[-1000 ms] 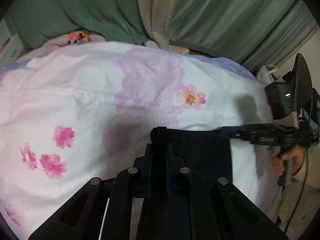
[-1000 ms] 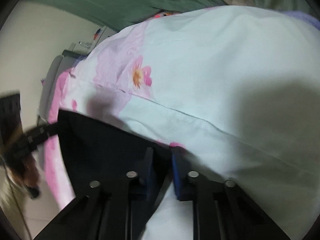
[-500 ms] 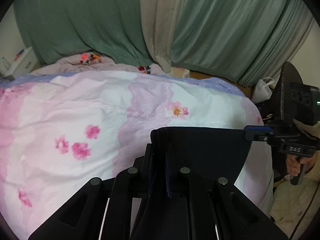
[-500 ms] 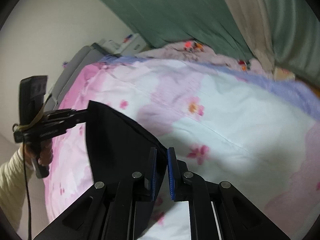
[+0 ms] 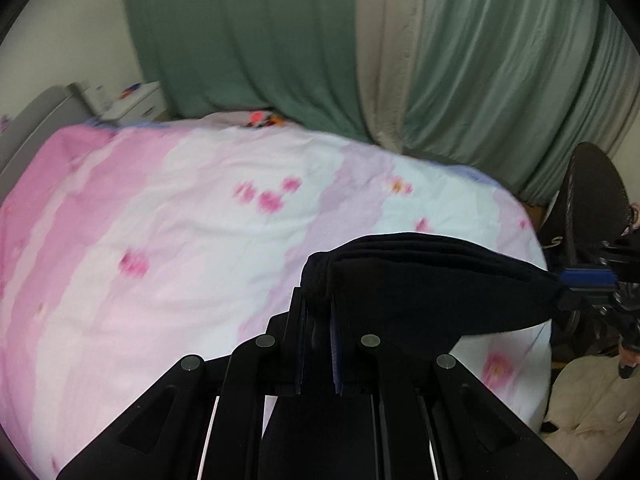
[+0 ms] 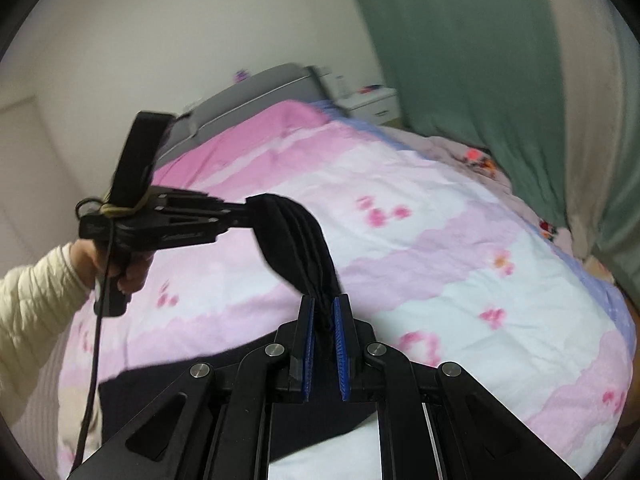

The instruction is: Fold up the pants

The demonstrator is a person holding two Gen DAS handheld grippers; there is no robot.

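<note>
Both grippers — left gripper point(image 5: 318, 328), right gripper point(image 6: 324, 320) — pinch the black pants point(image 5: 432, 280) up above the bed point(image 5: 180, 220).

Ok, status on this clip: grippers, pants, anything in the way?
Left hand-held gripper and right hand-held gripper both shut on black pants. Pants bunched between them above the floral quilt. Nothing in the way.

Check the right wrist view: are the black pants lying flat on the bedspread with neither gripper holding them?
No: the left gripper and the right gripper each pinch an end of the black pants, lifted above the bedspread.
</note>
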